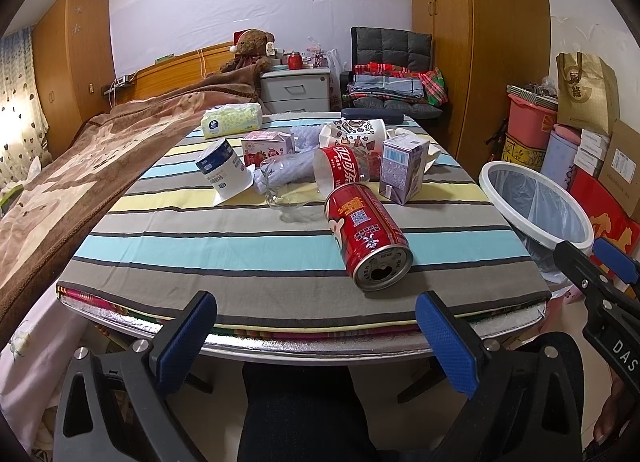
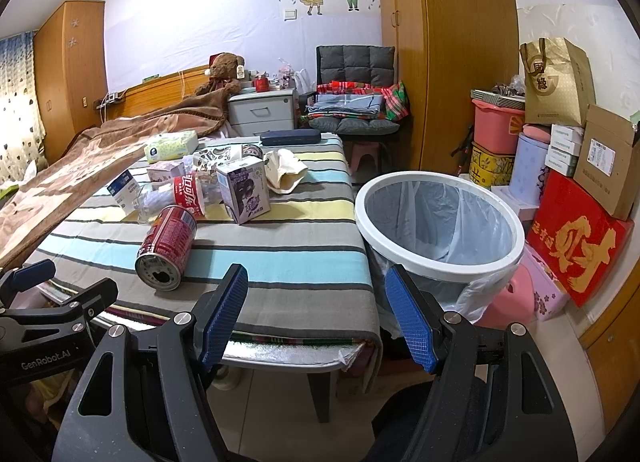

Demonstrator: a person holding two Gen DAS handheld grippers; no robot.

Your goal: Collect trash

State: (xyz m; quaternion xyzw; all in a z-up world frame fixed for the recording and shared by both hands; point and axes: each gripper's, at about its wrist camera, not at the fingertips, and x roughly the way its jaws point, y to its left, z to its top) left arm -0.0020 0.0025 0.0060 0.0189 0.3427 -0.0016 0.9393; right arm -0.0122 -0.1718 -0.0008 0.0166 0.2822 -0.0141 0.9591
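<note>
A red can (image 1: 367, 235) lies on its side on the striped table (image 1: 240, 262), nearest the front edge; it also shows in the right wrist view (image 2: 167, 246). Behind it lie a clear Coca-Cola bottle (image 1: 320, 172), a purple carton (image 1: 402, 167), a pink carton (image 1: 267, 145), a blue-and-white cup (image 1: 224, 172) and a patterned paper cup (image 1: 354, 134). A white bin (image 2: 438, 222) with a plastic liner stands right of the table. My left gripper (image 1: 316, 336) is open and empty before the table's front edge. My right gripper (image 2: 316, 318) is open and empty, between table corner and bin.
A tissue pack (image 1: 232, 119) and a dark case (image 1: 372, 113) lie at the table's far end, a cloth bag (image 2: 285, 170) at its right. A bed (image 1: 60, 182) runs along the left. Boxes and tubs (image 2: 576, 198) are stacked right of the bin.
</note>
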